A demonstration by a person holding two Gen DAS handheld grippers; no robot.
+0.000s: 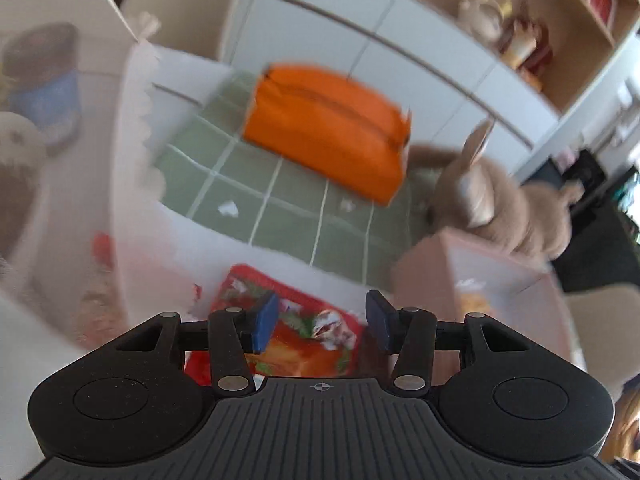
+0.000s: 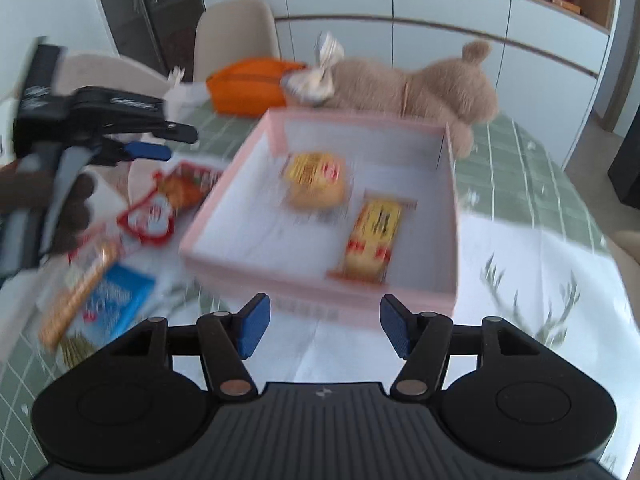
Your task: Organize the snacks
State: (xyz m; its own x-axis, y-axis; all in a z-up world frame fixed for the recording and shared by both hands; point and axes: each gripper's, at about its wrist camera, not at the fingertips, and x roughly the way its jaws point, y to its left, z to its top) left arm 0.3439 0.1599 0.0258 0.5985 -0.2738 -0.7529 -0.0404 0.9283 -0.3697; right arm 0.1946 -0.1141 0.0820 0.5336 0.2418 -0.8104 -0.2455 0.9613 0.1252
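Note:
A pink box (image 2: 224, 236) sits on the table and holds two yellow snack packets (image 2: 316, 178) (image 2: 372, 236). Its corner shows in the left wrist view (image 1: 424, 272). My left gripper (image 1: 322, 322) is open just above a red snack packet (image 1: 308, 336), which lies left of the box (image 2: 184, 184). The left gripper shows from the side in the right wrist view (image 2: 160, 142). My right gripper (image 2: 324, 328) is open and empty in front of the box's near wall. More packets lie at the left: a red-and-white one (image 2: 152, 220), a blue one (image 2: 116, 300) and an orange stick (image 2: 80, 296).
An orange pouch (image 1: 328, 128) (image 2: 248, 88) and a brown plush toy (image 2: 420, 88) (image 1: 504, 208) lie behind the box on the green checked tablecloth (image 2: 520, 176). Mugs (image 1: 44, 84) stand at the far left. Chairs (image 2: 236, 36) and white cabinets (image 2: 440, 36) stand behind the table.

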